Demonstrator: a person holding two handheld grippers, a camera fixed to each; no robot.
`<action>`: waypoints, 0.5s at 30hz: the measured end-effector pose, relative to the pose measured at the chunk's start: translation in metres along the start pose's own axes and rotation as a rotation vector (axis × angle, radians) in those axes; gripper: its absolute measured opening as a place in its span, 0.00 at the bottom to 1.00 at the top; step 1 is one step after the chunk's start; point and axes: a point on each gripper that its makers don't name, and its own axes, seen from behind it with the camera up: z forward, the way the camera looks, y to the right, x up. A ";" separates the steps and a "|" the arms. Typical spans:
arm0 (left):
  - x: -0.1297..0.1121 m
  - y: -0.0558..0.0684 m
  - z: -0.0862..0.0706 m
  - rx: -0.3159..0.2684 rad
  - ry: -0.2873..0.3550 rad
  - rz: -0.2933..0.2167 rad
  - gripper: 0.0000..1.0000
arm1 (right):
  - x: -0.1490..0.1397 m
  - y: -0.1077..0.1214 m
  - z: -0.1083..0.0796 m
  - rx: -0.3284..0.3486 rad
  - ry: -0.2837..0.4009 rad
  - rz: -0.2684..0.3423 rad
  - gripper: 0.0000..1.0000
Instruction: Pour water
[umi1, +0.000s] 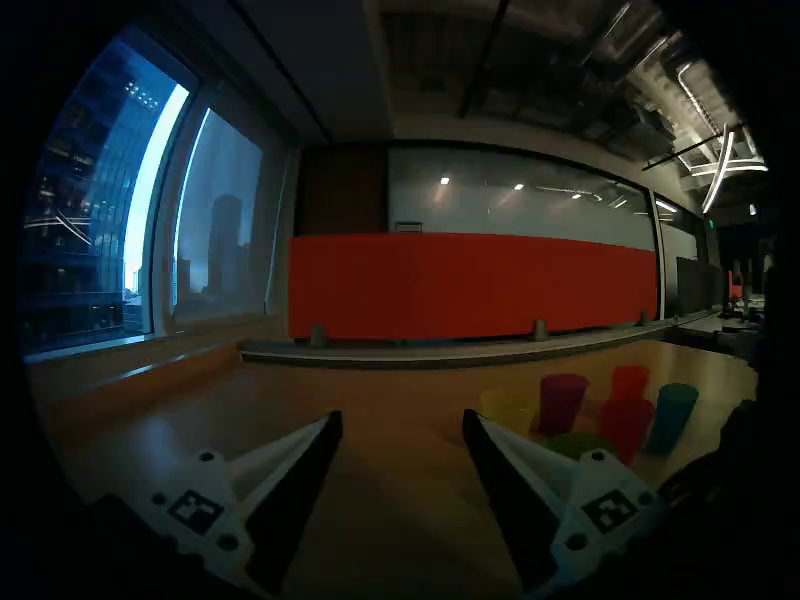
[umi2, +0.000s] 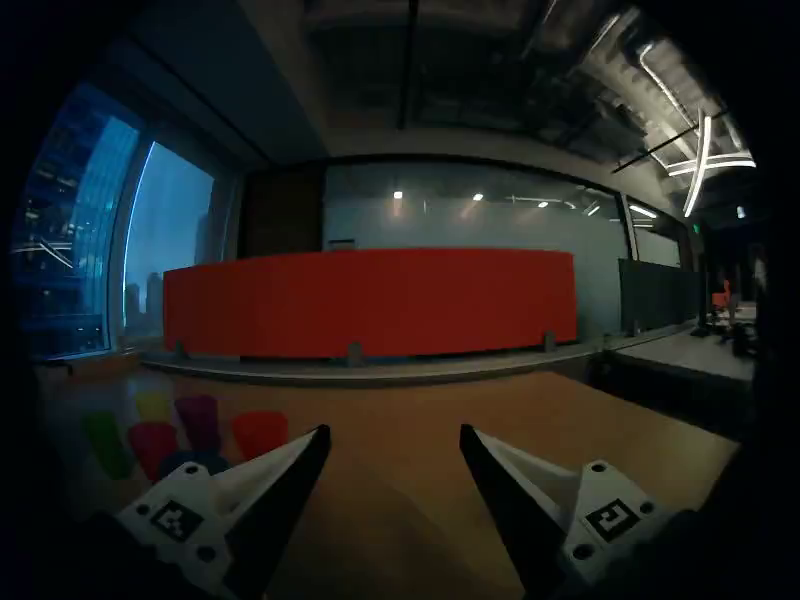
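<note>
Left gripper view: the left gripper (umi1: 401, 418) hangs over a wooden table (umi1: 400, 500) with its jaws set wide apart and nothing between them. Its two fingers rise from 7 o'clock and 5 o'clock of the view. A cluster of plastic cups (umi1: 610, 425) stands upright on the table at 4 o'clock, just past the finger on that side. Cluster contents are as follows: a yellow cup (umi1: 507, 410) lies nearest the centre of the view, with a purple cup (umi1: 562, 400) beside it. An orange cup (umi1: 630, 380) stands at the back, a red cup (umi1: 630, 432) in front of that, and a teal cup (umi1: 672, 415) outermost. A green cup (umi1: 580, 445) sits lowest, and the finger covers its lower edge. Whether any cup holds water cannot be told in the dim light. A red partition (umi1: 470, 285) runs along the far side of the table at 12 o'clock, and windows (umi1: 130, 230) stand at 9 o'clock. In the right gripper view, the right gripper (umi2: 393, 433) also sits level over the table, jaws wide, holding nothing. In that view the cluster appears at 8 o'clock, near the table's window-side edge, and the finger at 7 o'clock overlaps the lowest cup in the picture. The partition again spans 12 o'clock.
</note>
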 end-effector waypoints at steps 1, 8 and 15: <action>0.000 0.000 0.000 0.000 0.000 0.000 0.89 | 0.000 0.000 0.000 0.001 0.000 -0.002 1.00; 0.000 0.000 0.000 0.000 0.000 0.000 0.89 | -0.001 -0.003 -0.001 0.004 -0.002 -0.020 1.00; 0.000 0.000 0.000 0.000 0.000 0.000 0.89 | 0.000 -0.004 -0.002 0.004 -0.003 -0.029 1.00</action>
